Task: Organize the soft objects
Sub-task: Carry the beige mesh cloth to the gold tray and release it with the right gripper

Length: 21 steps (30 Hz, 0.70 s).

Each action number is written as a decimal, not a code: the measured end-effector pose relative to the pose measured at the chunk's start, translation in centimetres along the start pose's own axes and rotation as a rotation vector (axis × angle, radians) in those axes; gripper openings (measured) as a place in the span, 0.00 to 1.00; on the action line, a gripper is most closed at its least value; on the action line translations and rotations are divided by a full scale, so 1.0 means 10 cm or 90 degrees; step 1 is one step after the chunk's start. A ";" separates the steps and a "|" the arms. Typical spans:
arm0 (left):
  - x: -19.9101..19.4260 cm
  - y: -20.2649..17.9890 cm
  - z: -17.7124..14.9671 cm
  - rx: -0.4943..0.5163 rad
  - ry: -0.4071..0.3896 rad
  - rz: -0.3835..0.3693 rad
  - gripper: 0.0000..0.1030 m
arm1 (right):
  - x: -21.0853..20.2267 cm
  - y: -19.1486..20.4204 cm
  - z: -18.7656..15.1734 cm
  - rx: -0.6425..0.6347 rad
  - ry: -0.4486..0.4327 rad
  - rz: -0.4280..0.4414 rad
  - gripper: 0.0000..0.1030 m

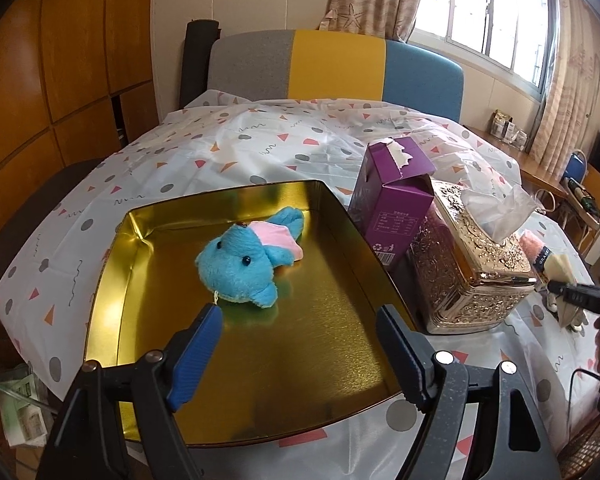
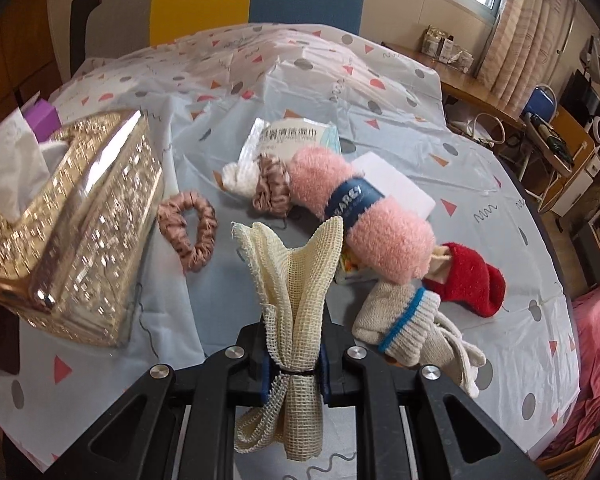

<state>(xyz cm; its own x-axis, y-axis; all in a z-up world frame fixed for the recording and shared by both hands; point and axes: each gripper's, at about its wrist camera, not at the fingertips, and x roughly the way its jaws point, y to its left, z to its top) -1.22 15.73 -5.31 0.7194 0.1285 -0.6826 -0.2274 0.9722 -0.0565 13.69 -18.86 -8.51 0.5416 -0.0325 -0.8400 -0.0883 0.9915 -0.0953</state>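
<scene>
A blue plush elephant (image 1: 246, 260) with a pink ear lies in the gold metal tray (image 1: 112, 280). My left gripper (image 1: 300, 328) is open and empty over the tray's near side, just short of the plush. My right gripper (image 2: 294, 356) is shut on a bundle of cream mesh cloth (image 2: 296, 280) tied with a black band, held above the table. It also shows at the right edge of the left wrist view (image 1: 560, 272). On the table ahead lie a pink fluffy roll (image 2: 364, 216), a red sock (image 2: 472, 280), a beige glove (image 2: 404, 324) and two pink scrunchies (image 2: 188, 232).
A gold ornate tissue box (image 1: 472, 264) stands right of the tray, also in the right wrist view (image 2: 72, 216). A purple carton (image 1: 396, 188) stands behind it. A tissue packet (image 2: 296, 136) and white pad (image 2: 396, 184) lie on the patterned tablecloth (image 1: 260, 140).
</scene>
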 end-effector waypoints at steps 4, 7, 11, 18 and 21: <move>-0.02 0.01 -0.01 0.005 -0.004 0.010 0.78 | -0.14 0.06 0.16 0.009 -0.033 0.015 0.15; -0.02 0.02 -0.02 0.005 -0.005 0.018 0.78 | -0.30 0.18 0.30 0.001 -0.060 0.035 0.15; -0.02 0.06 -0.03 0.001 -0.004 0.037 0.79 | -0.55 0.46 0.47 -0.031 -0.100 0.078 0.15; -0.01 0.20 -0.05 -0.020 -0.004 0.058 0.82 | -1.06 1.20 0.56 -0.130 -0.173 0.187 0.15; -0.01 0.28 -0.05 -0.034 -0.005 0.062 0.83 | -1.20 1.53 0.54 -0.166 -0.178 0.244 0.15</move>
<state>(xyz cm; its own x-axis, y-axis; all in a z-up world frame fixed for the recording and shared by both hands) -2.32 18.37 -5.75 0.6967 0.2240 -0.6815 -0.3313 0.9431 -0.0287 10.30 -2.63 3.01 0.6282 0.3958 -0.6698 -0.5093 0.8601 0.0306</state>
